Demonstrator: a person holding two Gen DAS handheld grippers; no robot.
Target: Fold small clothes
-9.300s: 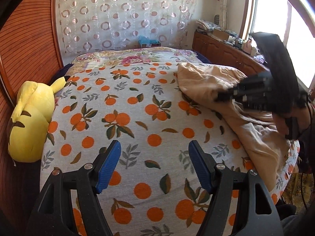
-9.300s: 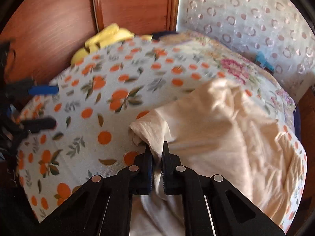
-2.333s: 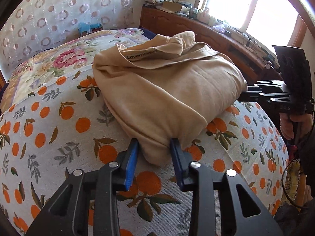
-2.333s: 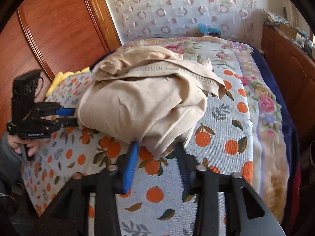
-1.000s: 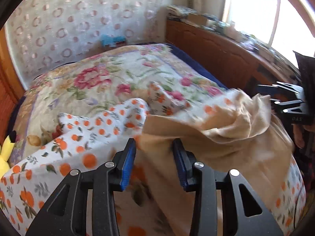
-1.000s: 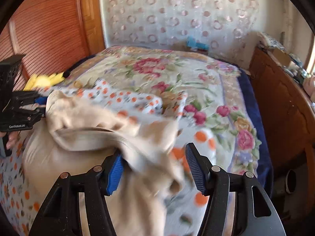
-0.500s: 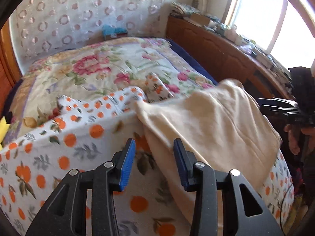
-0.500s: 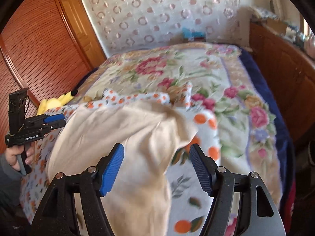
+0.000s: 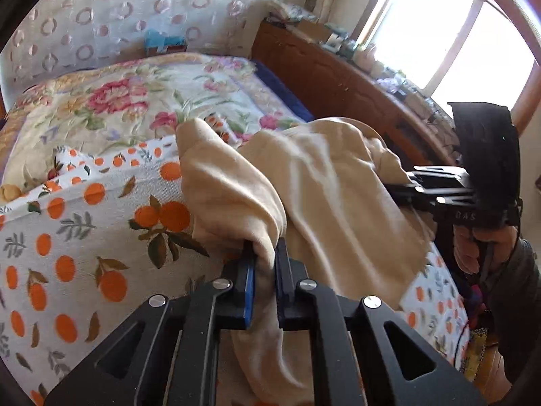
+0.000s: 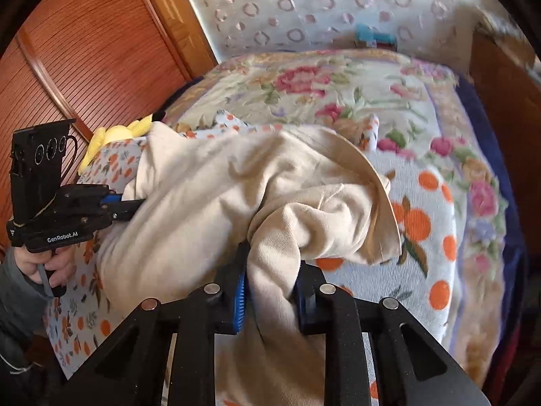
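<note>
- Bedroom scene: bed (image 9: 84, 209) covered by an orange-print sheet (image 9: 67, 237) near and a floral blanket (image 9: 111, 101) far, up to a circle-pattern curtain (image 9: 101, 10).
- Beige garment (image 9: 321, 196) lies bunched across the near right part of the bed, draped over the orange-print sheet, partly lifted at both near corners.
- Left gripper (image 9: 264, 291): blue pads nearly closed, pinching a fold of the beige garment; cloth hangs down between the fingers.
- Right gripper (image 10: 272, 301): jaws partly closed, clamped around a thicker bunch of the same garment (image 10: 209, 209).
- In the right wrist view the left gripper (image 10: 126, 204) shows at far left, tips buried in the cloth edge.
- Yellow plush toy (image 10: 115, 135) at the left bed edge beside a wooden wardrobe (image 10: 77, 50).
- Wooden sideboard (image 9: 338, 77) runs along the right under a bright window (image 9: 436, 34).
</note>
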